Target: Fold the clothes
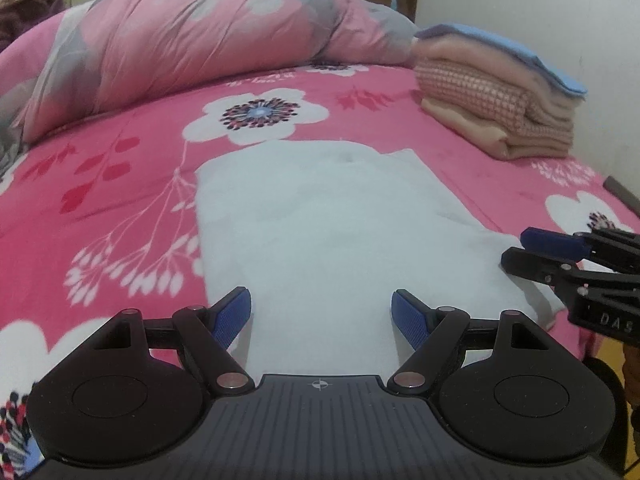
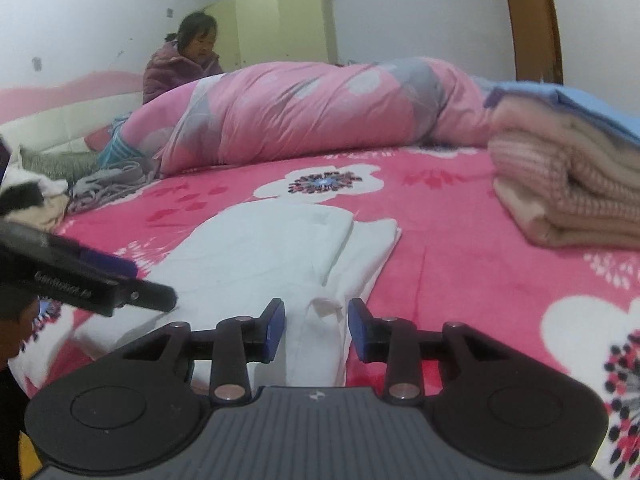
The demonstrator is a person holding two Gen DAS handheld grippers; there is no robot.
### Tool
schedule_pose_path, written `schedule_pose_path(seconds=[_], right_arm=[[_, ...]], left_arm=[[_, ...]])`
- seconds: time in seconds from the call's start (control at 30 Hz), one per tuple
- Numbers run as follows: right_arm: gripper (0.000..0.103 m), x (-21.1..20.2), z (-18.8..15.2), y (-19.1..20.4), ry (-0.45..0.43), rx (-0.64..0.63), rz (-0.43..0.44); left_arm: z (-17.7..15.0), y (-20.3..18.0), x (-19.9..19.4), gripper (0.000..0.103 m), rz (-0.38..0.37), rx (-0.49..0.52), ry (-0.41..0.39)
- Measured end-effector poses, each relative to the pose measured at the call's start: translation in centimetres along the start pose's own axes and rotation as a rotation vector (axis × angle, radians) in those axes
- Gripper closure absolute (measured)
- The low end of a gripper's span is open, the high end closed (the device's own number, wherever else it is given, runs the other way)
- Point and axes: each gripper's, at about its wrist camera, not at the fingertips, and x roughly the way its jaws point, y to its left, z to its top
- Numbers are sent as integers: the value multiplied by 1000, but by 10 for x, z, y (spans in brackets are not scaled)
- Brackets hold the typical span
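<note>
The left gripper (image 1: 321, 316) stands wide apart over the white garment's (image 1: 320, 220) near edge, holding nothing. The right gripper (image 2: 316, 330) at lower centre is partly open, a white fold between its pads — unpinched. The garment lies part-folded on the pink floral bed (image 1: 120, 184); a folded stack (image 1: 496, 104) waits upper right — further folds seem left.

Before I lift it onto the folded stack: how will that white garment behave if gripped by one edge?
The white garment lies flat with soft creases, so it will likely droop and unfold. It looks thin, probably light. On the fleecy pink bedspread it may drag rather than slide.
</note>
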Motion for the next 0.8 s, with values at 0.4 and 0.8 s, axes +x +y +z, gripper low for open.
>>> schedule_pose_path(seconds=[0.4, 0.8], right_arm=[[66, 16, -2, -16, -10, -79, 129], [86, 31, 2, -34, 93, 63, 214]], left_arm=[[1, -2, 16, 24, 5, -23, 27], [-1, -2, 18, 23, 2, -25, 34]])
